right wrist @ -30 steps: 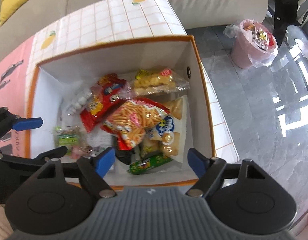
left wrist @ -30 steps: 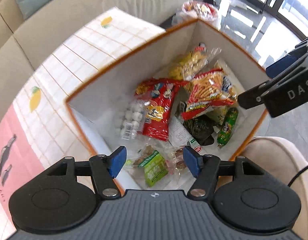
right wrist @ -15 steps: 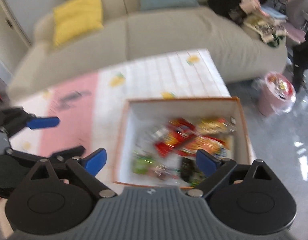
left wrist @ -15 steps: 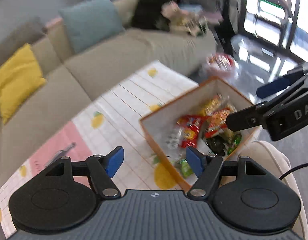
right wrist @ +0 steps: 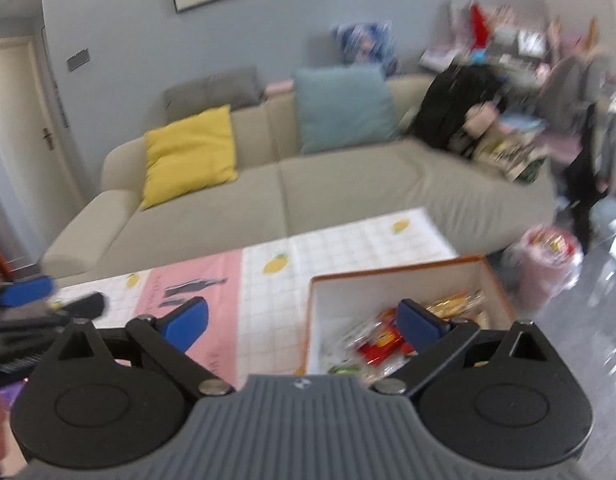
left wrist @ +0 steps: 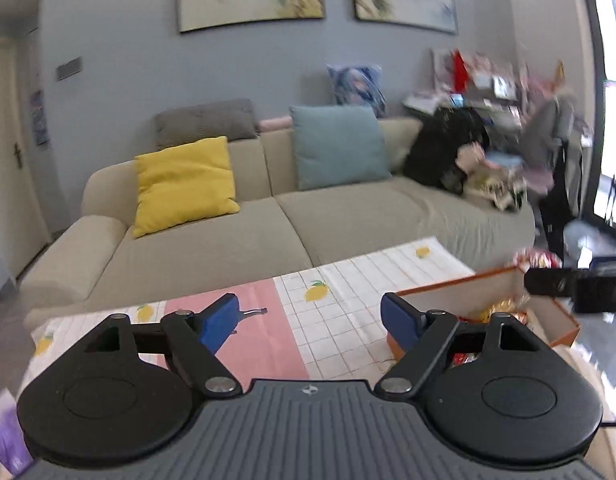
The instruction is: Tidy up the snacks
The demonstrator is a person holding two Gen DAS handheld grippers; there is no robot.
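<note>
Beige fabric sofa (right wrist: 348, 196) behind table with pink-and-white lemon-print cloth (right wrist: 267, 280). Orange-rimmed white cardboard box (right wrist: 404, 276) sits on table's right end, blurred bright snack packets (right wrist: 382, 336) inside. Left claw (left wrist: 310, 322) and right claw (right wrist: 303, 322) both spread apart, empty.

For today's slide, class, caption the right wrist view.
Open right tool above the orange-rimmed snack box on the lemon-print tablecloth, beige sofa behind.
</note>
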